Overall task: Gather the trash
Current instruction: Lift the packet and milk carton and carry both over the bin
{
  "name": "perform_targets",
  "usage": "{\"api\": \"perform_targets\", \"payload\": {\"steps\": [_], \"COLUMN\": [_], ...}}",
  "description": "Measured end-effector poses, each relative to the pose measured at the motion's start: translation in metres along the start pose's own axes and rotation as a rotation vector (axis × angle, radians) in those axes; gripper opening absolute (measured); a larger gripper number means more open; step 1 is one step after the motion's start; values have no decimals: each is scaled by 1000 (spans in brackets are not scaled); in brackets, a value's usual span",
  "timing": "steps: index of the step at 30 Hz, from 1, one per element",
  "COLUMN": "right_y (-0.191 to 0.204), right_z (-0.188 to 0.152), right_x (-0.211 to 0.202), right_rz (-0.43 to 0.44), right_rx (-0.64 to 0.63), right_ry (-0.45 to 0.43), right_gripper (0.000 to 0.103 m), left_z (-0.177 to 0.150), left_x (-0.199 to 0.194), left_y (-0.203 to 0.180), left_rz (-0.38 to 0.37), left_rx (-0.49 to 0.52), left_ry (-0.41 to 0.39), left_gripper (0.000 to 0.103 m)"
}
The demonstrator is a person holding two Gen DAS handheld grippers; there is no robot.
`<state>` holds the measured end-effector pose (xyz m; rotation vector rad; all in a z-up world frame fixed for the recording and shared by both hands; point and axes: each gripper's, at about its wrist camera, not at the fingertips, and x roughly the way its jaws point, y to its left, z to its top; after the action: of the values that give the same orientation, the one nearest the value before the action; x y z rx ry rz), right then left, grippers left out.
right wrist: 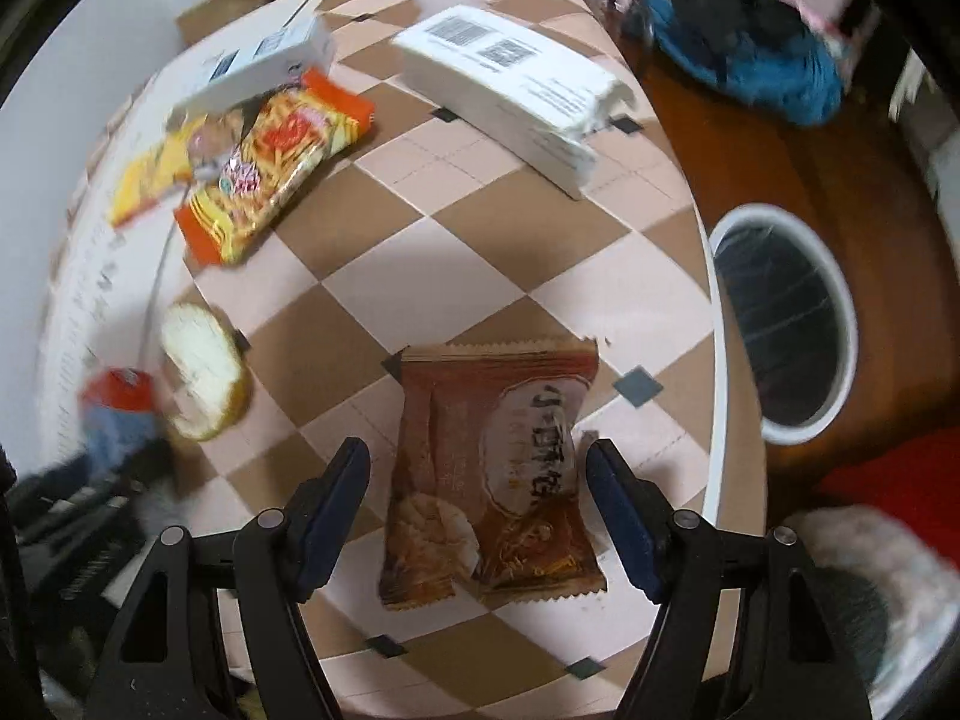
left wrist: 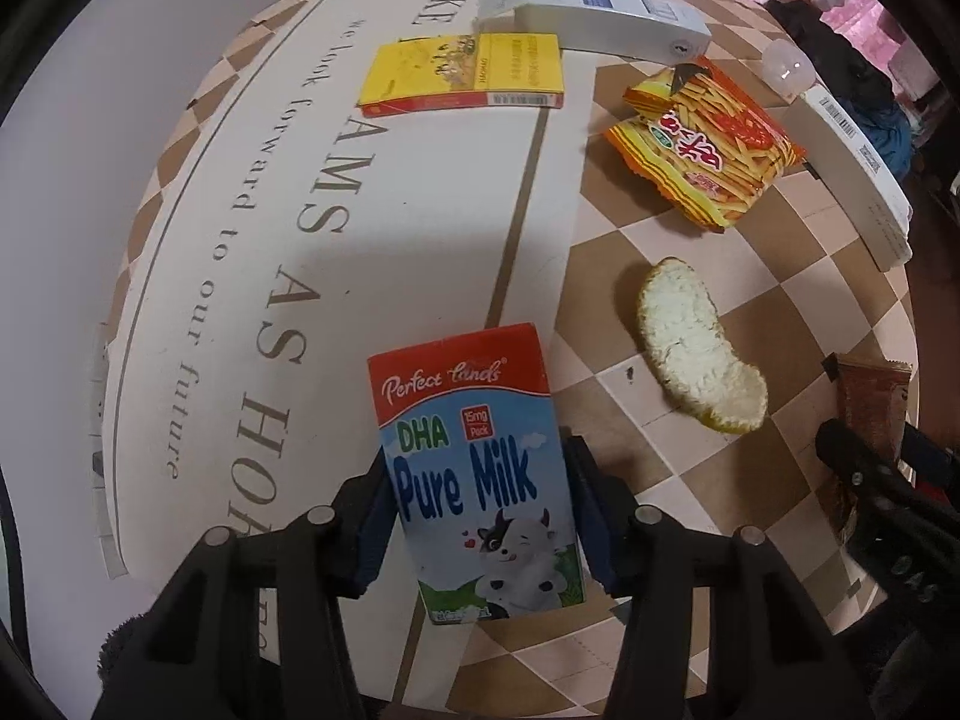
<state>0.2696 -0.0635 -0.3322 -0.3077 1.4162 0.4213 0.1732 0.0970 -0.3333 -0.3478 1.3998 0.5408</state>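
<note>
My left gripper (left wrist: 480, 480) is shut on a red and blue "Pure Milk" carton (left wrist: 474, 468); both pads press its sides. A peel piece (left wrist: 696, 342), an orange snack bag (left wrist: 708, 138) and a yellow box (left wrist: 462, 72) lie on the table beyond it. My right gripper (right wrist: 480, 480) is open, its fingers on either side of a brown snack wrapper (right wrist: 492, 474) lying flat on the checkered tablecloth (right wrist: 480, 228); the pads stand apart from it. The right wrist view also shows the peel (right wrist: 204, 372), the snack bag (right wrist: 276, 162) and the carton (right wrist: 114, 408), blurred.
Two white boxes lie at the far side: one (right wrist: 516, 90) near the right edge, another (left wrist: 606, 18) behind the yellow box. A white-rimmed trash bin (right wrist: 786, 318) stands on the floor right of the table. A blue and black bundle (right wrist: 738, 42) lies beyond.
</note>
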Motion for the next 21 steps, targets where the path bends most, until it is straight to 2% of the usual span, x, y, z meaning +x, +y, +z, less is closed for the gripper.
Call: {"api": "perform_targets", "payload": {"steps": [3, 8, 10, 12, 16, 21], "right_y": [10, 24, 30, 32, 32, 7], "right_z": [-4, -11, -14, -17, -22, -22], "right_x": [1, -5, -8, -13, -27, -61], "right_rz": [-52, -55, -78, -65, -38, 0], "right_rx": [-62, -147, -170, -162, -148, -112], "right_ry": [-28, -81, -103, -113, -154, -251], "right_gripper": [75, 52, 51, 51, 51, 51], "left_z": [-9, -18, -19, -30, -30, -26], "left_x": [-2, -11, -24, -36, -54, -102], "left_y": [2, -1, -1, 0, -9, -24], "left_rz": [16, 53, 75, 92, 93, 105], "left_rx": [1, 11, 25, 33, 43, 89], "left_ry": [-20, -71, -110, -148, -208, -345], "left_gripper": [49, 49, 49, 49, 48, 48]}}
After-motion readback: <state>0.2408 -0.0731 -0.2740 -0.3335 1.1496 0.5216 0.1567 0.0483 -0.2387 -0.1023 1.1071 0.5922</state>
